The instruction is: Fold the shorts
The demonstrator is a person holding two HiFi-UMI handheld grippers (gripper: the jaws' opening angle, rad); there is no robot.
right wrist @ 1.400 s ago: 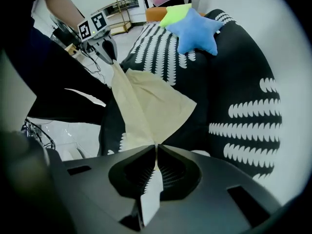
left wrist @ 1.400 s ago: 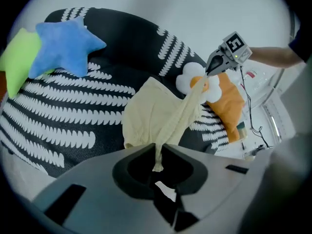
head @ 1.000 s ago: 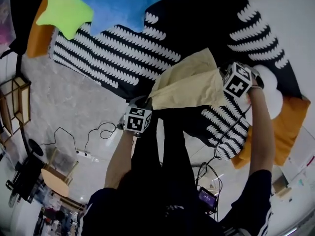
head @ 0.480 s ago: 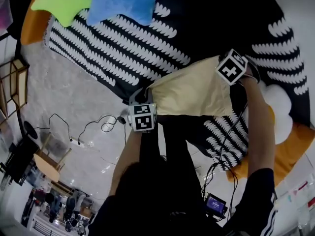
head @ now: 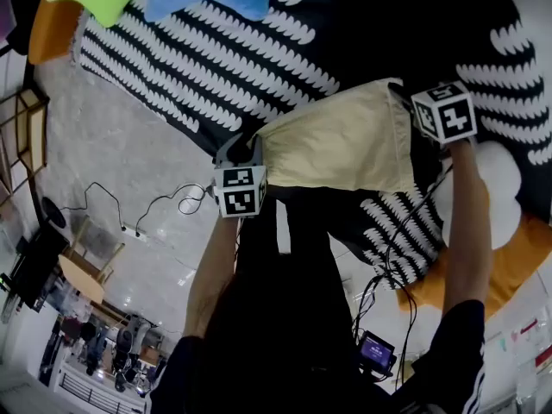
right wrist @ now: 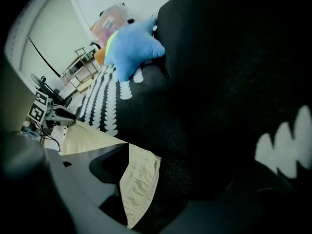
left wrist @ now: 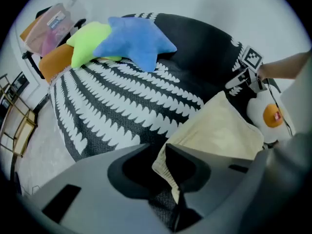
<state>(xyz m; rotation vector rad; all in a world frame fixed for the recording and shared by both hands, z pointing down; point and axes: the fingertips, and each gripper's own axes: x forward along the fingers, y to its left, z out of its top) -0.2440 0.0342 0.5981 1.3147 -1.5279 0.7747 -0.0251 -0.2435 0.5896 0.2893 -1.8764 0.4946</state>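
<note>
The shorts (head: pixel 341 149), pale cream with a gathered waistband, lie flat in a rough rectangle near the edge of the black-and-white blanket (head: pixel 216 59). The left gripper's (left wrist: pixel 162 155) jaws, just opening, stand slightly apart with one waistband corner loose between them. The right gripper's (right wrist: pixel 141 179) jaws have just opened wide, and the other corner lies between them.

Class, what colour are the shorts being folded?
Pale cream-yellow shorts, clearest in the head view.

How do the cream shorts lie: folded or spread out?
Folded: the shorts lie on the patterned cover as one compact rectangle, no separate legs showing.
</note>
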